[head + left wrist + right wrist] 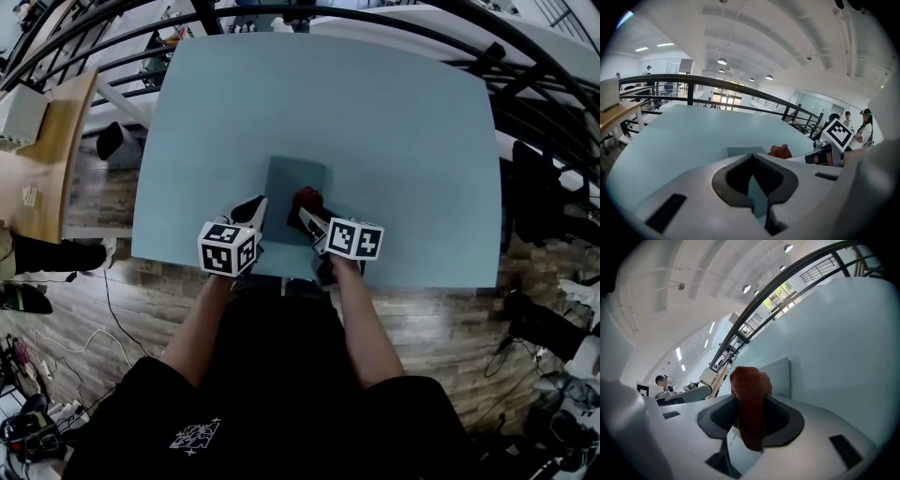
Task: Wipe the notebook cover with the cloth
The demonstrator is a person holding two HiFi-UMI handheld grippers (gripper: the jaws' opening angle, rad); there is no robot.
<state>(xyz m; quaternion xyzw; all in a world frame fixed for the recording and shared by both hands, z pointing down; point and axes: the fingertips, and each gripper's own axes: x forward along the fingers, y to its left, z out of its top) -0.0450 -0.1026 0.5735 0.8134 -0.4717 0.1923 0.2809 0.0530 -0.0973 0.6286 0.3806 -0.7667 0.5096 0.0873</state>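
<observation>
A grey-blue notebook point(295, 180) lies flat near the front edge of the light blue table point(328, 103). My right gripper point(307, 215) is shut on a red cloth point(307, 197), which rests over the notebook's lower right part. In the right gripper view the red cloth point(750, 390) bulges out between the jaws point(746, 401), with the notebook point(780, 376) just beyond. My left gripper point(255, 208) sits at the notebook's lower left edge, jaws together and holding nothing. The left gripper view shows its own tip point(751, 157), the notebook point(739, 151), the cloth point(780, 151) and the right gripper point(825, 153).
A wooden desk point(42, 150) stands to the left, beyond the table's edge. Dark curved railings point(525, 84) run round the far and right sides. Cables point(37, 412) lie on the wood floor at lower left. Some people point(865, 126) stand far off.
</observation>
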